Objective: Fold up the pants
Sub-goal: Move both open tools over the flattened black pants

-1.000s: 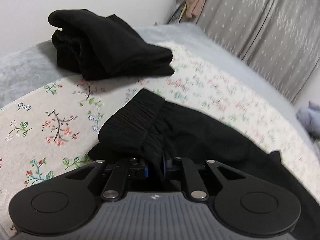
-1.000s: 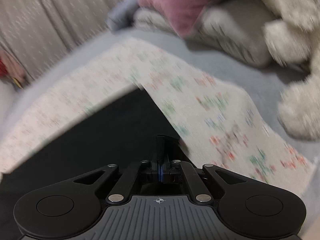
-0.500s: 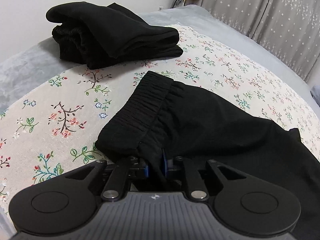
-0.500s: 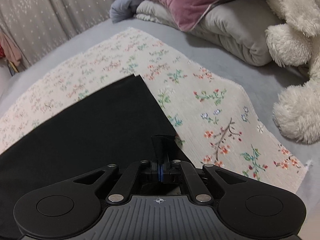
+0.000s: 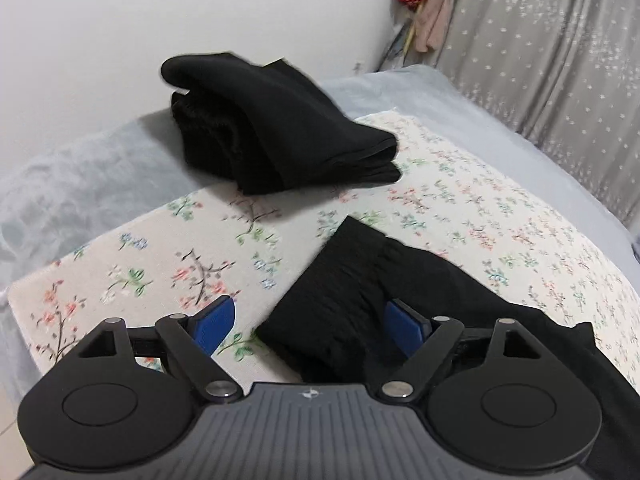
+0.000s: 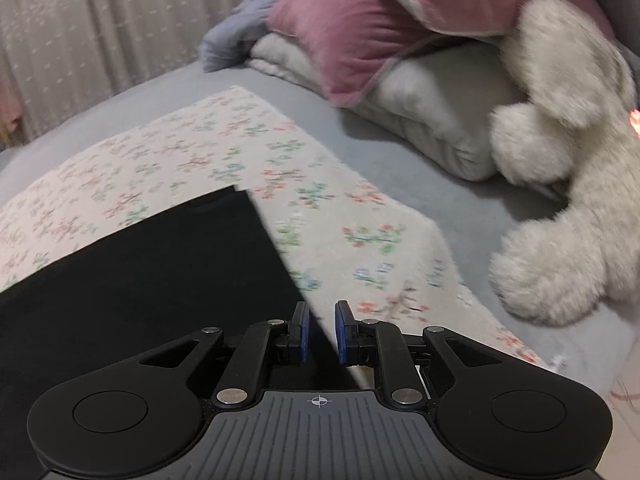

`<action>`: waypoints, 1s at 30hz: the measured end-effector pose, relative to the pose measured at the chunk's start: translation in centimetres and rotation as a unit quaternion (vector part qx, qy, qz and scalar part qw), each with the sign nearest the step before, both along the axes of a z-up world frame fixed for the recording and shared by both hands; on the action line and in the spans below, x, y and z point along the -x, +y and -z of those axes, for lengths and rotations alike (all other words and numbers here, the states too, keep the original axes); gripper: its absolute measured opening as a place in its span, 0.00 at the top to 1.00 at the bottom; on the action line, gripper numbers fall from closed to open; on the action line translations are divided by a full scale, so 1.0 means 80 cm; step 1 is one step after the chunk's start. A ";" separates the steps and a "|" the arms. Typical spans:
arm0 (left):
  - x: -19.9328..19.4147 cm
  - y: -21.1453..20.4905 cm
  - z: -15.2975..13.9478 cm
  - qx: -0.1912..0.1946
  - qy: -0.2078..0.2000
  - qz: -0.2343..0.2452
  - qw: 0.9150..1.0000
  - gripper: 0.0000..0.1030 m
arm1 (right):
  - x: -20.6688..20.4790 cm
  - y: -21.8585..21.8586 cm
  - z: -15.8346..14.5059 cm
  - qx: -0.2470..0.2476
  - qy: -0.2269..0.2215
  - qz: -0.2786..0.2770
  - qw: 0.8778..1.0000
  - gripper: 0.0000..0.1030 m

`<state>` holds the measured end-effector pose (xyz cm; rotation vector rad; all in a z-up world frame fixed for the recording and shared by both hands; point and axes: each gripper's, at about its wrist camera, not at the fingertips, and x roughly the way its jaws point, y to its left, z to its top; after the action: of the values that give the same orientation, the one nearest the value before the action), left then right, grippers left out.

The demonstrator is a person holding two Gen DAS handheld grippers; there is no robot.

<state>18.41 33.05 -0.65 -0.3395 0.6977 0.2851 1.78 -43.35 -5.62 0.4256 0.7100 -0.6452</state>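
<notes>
I'm spreading my left gripper (image 5: 308,322) wide, the pants (image 5: 352,292) waistband lying loose between the pads w/o being pinched. My right gripper (image 6: 319,334) is opening too, hem edge unclamped. Pants are lying flat on the floral cloth (image 5: 460,200); cross-folds probably still remaining. Another folded pair (image 5: 280,136) is sitting behind.

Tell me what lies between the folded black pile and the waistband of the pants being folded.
Left wrist view: only bare floral cloth separates the folded pile from the waistband; nothing else lies there.
</notes>
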 end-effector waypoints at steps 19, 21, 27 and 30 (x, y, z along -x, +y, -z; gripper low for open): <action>-0.042 -0.203 0.017 -0.052 0.014 0.238 0.970 0.12 | -0.138 0.145 0.021 0.066 0.064 -0.238 0.967 0.73; -0.047 -0.221 0.023 -0.049 0.022 0.251 0.966 0.12 | -0.151 0.146 0.024 0.065 0.065 -0.233 0.968 0.73; -0.059 -0.268 0.038 -0.065 0.046 0.281 0.957 0.12 | -0.177 0.133 0.027 0.066 0.066 -0.218 0.972 0.70; -0.065 -0.282 0.040 -0.070 0.049 0.287 0.954 0.12 | -0.185 0.127 0.028 0.074 0.071 -0.216 0.971 0.65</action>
<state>23.58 10.51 -3.85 0.0223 0.8377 -0.2043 16.60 -33.18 -7.84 0.0796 0.8530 -0.3136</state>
